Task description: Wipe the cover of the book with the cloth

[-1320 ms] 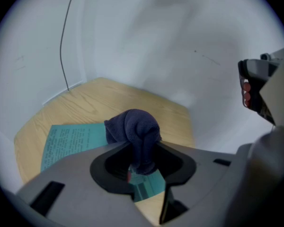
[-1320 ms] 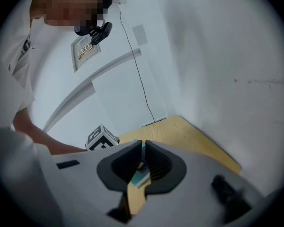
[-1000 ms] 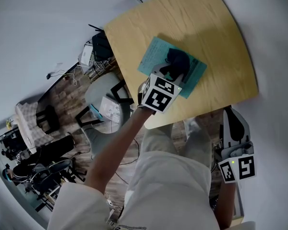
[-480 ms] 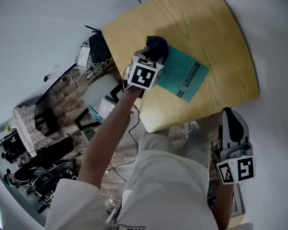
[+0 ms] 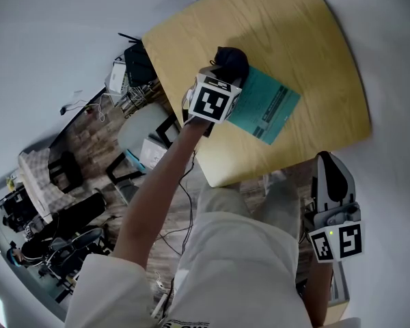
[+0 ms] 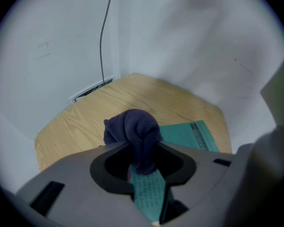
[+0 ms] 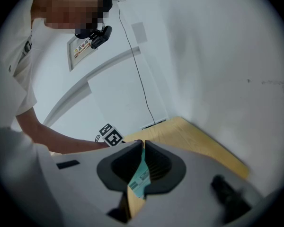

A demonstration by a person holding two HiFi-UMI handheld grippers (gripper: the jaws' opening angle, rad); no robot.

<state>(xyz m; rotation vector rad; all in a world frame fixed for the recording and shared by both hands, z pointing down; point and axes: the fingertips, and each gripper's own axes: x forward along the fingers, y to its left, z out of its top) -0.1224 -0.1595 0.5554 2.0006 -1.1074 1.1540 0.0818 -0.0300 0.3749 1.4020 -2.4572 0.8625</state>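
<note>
- Left gripper (image 5: 223,76) has shifted since a second ago. Then it held the cloth on the middle of the book's cover; half a second ago it was off past the book's far left corner. Now it has come a little way back toward that corner.
- Left fingers (image 6: 114,148) pinch the cloth (image 6: 133,128), a dark navy bunch bulging out above them. In the head view the cloth (image 5: 231,60) lies mostly over bare desk (image 5: 307,39), at the book's corner. Cannot tell whether it touches the cover.
- Book (image 5: 268,105): teal, flat on the wooden desk, set askew, near the desk's front edge. Position unchanged across the frames. In the left gripper view the book (image 6: 189,135) shows past the fingers, to the right.
- Right gripper (image 5: 330,167): unchanged, held low off the desk by the person's right leg, well apart from the book. Its fingers (image 7: 132,150) are pressed together with nothing between them.
</note>
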